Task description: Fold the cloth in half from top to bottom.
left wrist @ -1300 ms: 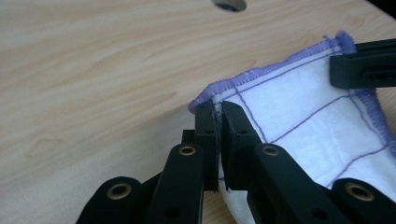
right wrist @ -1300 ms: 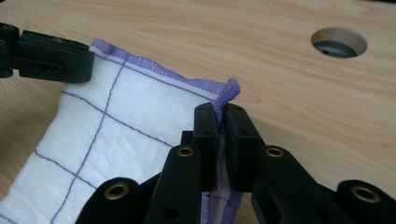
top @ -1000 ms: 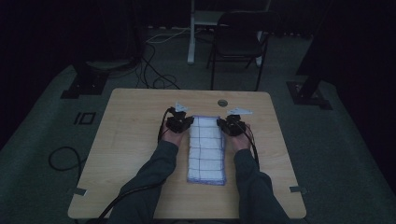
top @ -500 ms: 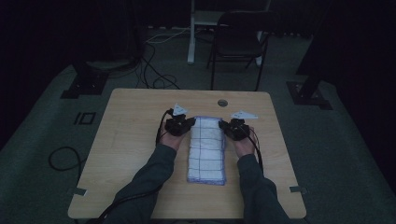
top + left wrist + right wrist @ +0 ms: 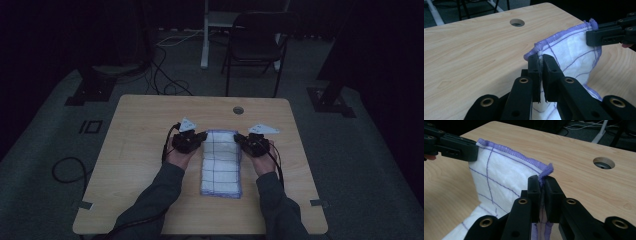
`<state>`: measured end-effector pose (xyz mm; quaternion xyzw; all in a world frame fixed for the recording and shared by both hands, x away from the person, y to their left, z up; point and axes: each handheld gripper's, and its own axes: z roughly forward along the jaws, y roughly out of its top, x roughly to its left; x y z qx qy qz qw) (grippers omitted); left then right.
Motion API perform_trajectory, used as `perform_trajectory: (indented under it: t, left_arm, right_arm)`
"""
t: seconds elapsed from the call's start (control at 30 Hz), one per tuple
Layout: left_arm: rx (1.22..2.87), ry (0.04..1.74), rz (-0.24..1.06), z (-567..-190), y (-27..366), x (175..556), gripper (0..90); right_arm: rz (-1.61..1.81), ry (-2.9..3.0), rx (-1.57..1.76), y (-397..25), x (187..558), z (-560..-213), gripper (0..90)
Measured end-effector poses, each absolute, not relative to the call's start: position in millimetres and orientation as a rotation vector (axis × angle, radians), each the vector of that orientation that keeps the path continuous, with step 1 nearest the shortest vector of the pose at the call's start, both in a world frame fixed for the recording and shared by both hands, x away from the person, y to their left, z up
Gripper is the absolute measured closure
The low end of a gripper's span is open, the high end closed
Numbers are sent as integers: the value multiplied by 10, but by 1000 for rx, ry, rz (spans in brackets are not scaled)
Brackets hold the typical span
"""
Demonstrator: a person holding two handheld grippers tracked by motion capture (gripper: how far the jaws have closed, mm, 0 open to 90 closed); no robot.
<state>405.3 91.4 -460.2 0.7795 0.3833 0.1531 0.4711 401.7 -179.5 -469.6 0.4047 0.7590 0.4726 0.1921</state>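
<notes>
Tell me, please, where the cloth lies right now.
In the high view the cloth lies mid-table, its far corners pinched by the left gripper and right gripper.

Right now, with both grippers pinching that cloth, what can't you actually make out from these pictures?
- Left gripper view: the cloth runs down behind the left gripper, so its near end is hidden.
- Right gripper view: the right gripper covers the pinched corner, so the number of layers held is unclear.
- High view: dim and distant; both grippers' jaws are too small to read.
- High view: the table near edge is covered by the sleeves.
</notes>
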Motion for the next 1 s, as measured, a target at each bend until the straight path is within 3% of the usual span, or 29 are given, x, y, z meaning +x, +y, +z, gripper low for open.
perform_trajectory:
  t: [1.0]
  left_arm:
    - [1895,889,323,-4754,985,3517,858]
  right_arm:
    - [1356,2175,1106,-1843,3538,-4842,843]
